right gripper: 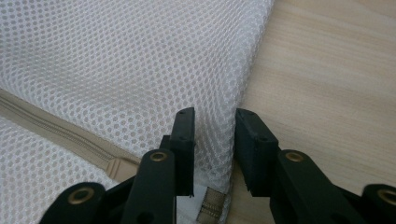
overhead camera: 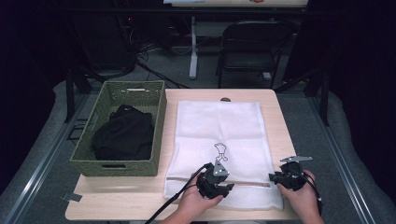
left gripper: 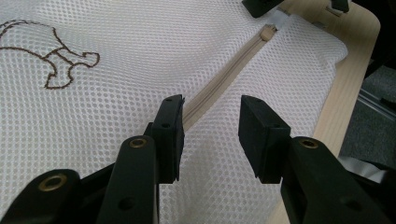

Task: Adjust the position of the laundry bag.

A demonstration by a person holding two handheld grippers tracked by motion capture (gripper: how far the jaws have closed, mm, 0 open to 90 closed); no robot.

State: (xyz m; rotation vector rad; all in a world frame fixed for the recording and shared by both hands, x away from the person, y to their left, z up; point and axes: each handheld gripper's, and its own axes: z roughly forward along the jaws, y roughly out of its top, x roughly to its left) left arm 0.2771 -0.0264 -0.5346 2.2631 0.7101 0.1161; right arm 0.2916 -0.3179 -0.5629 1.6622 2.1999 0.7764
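Mesh laundry bag (overhead camera: pixel 219 140) flat at centre frame beside basket (overhead camera: pixel 122 128); left gripper (overhead camera: pixel 215 183) agape over zipper (left gripper: pixel 219 81), right gripper (overhead camera: pixel 280 178) part-open around bag's edge. Risk: thin mesh slipping, zipper pull (right gripper: pixel 119 167) missed, fabric bunching.

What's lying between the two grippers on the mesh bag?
In the high view, the bag's closed beige zipper runs between left gripper and right gripper.

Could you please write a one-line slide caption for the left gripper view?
Open left gripper poised over the beige zipper of a white mesh laundry bag on the table.
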